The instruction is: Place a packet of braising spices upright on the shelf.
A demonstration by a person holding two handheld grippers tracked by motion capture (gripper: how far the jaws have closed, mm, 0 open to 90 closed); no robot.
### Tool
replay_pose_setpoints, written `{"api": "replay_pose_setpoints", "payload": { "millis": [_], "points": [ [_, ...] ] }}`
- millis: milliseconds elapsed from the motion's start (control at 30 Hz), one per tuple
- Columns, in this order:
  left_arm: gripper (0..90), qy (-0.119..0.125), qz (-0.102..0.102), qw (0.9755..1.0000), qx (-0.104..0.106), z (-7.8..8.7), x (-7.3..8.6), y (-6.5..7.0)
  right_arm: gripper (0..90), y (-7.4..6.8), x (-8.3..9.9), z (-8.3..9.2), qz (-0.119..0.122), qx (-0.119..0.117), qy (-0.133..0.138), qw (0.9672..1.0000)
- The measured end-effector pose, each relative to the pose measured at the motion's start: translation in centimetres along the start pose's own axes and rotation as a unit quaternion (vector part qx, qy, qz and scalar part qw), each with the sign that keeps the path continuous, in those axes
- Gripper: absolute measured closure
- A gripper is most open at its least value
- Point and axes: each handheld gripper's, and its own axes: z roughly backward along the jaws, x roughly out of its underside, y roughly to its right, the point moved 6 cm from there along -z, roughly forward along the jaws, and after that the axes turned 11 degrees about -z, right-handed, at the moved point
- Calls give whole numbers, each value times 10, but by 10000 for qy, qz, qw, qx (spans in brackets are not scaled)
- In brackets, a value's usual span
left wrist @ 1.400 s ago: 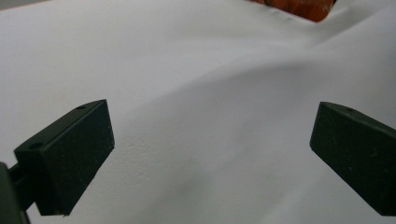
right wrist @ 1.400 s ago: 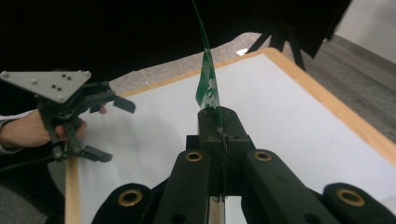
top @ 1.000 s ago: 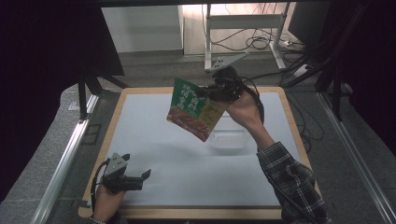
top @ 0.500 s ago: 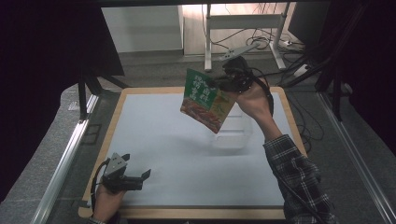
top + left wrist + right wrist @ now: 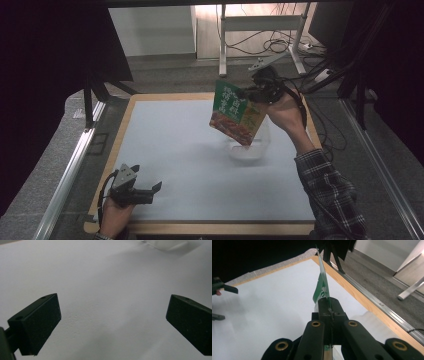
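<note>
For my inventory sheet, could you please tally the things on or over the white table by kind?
Green food packets: 1, the food packet, clamped in the right hand-held gripper.
Clear containers: 1, the clear container, on the white table.
Hand-held grippers: 2, the other being the left hand-held gripper.
Total: 4.

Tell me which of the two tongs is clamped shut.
The right tongs, raised and pinching the green food packet; the left tongs sit open, holding nothing.
</note>
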Motion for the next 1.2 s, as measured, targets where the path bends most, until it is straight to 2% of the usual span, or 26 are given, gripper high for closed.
{"api": "replay_pose_setpoints", "payload": {
  "millis": [300,533,767,1000,1200],
  "points": [
    [0,-20,-1,10000,-5,0,0,0,896,17,16,11,-76,308,-296,9991],
    [0,-30,-14,10000,-6,-1,0,1,896,30,31,20,-160,463,-379,9981],
    [0,-39,-16,10000,-10,-1,0,1,896,33,38,12,-222,511,-523,9971],
    [0,-20,-2,10000,-11,-1,0,1,895,35,46,-6,-240,526,-758,9954],
    [0,-29,-10,10000,-7,-1,0,1,894,38,48,-17,-252,536,-705,9958]
  ]
}}
